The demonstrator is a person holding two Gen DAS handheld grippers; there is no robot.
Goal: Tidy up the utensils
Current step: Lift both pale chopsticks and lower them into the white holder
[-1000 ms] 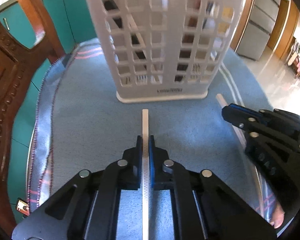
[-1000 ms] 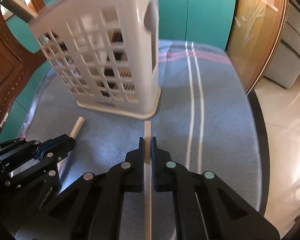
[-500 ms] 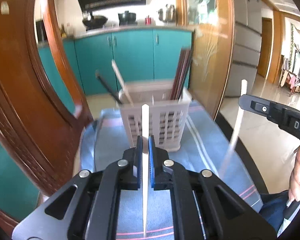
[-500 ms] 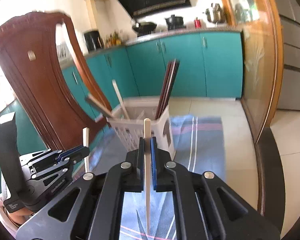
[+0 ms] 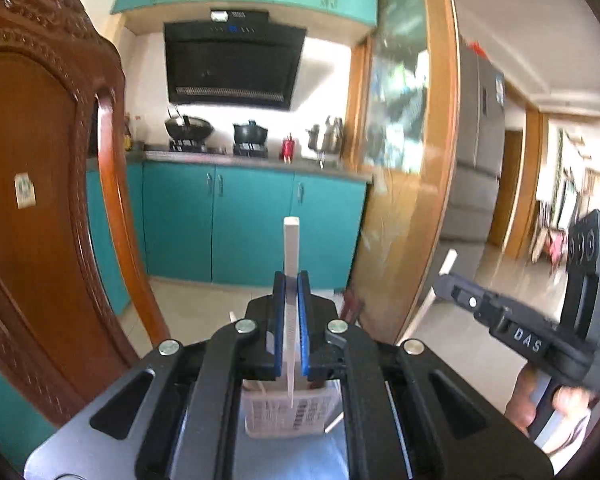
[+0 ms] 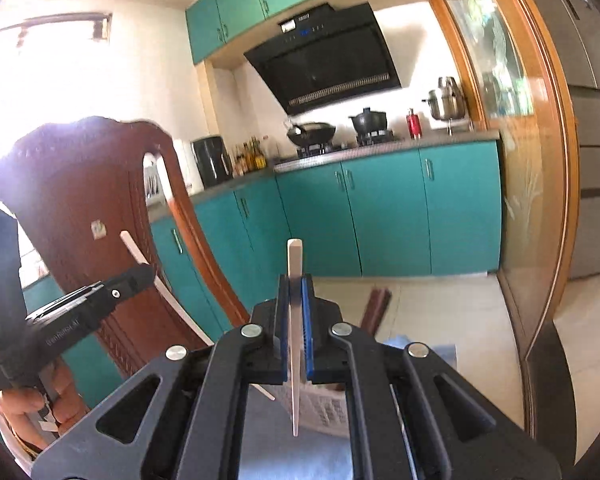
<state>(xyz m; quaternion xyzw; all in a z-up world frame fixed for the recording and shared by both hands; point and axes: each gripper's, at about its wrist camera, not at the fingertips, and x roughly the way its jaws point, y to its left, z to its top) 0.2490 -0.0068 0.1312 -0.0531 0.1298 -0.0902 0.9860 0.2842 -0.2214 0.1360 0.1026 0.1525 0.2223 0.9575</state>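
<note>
Now both claws far higher above the basket (image 5: 284, 412), left claw (image 5: 291, 280) and right claw (image 6: 296, 284) each clamped on a chopstick (image 5: 291, 240).

1. The left gripper (image 5: 291, 280) is black, with blue pads (image 5: 303, 320) clamped on a white chopstick (image 5: 291, 240)
2. The right gripper (image 6: 296, 282) is black too, its blue pads (image 6: 309, 320) gripping a pale cream chopstick (image 6: 294, 260)
3. The utensil basket (image 5: 284, 416) below is white with a grid of openings
4. The cloth (image 6: 296, 460) under it is grey-blue
5. The kitchen cabinets (image 5: 252, 220) are teal, lower and upper alike
6. The range hood (image 5: 232, 66) is glossy black
7. The chair back (image 5: 32, 200) is reddish-brown carved wood
8. The door frame (image 6: 540, 200) is orange-tan wood, its glass etched with a pale plant motif
9. A small red bottle (image 6: 414, 122) stands on the counter
</note>
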